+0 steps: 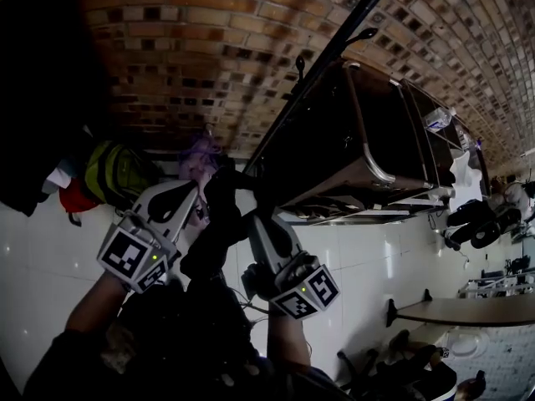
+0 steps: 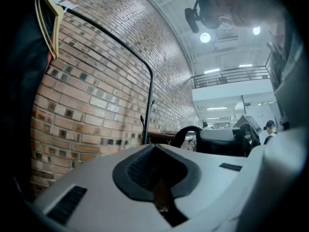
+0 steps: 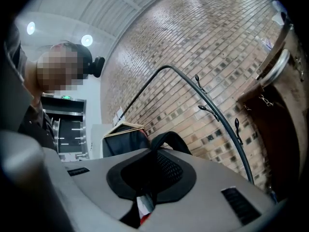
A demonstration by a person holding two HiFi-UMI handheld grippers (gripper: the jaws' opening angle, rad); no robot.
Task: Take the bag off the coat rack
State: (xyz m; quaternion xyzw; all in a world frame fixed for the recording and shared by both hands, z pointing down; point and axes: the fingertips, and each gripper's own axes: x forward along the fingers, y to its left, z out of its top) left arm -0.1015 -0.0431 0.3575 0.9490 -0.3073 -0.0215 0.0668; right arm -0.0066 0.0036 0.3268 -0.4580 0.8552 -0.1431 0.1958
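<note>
Bag [image 1: 216, 239], strap [image 3: 170, 140] in right gripper [image 3: 153, 175] fingers

This is a large indoor hall, a workplace or public building rather than a home. A tall brick wall [image 1: 251, 48] meets a glossy white tiled floor [image 1: 368, 266], and a railed mezzanine [image 2: 231, 74] runs under round ceiling lights [image 2: 205, 37]. A black metal coat rack [image 1: 355, 23] stands along the wall, and a table [image 1: 476, 310] sits farther off.

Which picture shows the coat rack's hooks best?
Right gripper view: the coat rack curves across the brick wall, three hooks plain. Left gripper view shows two small hooks; head view, its dark pole and two hooks.
</note>
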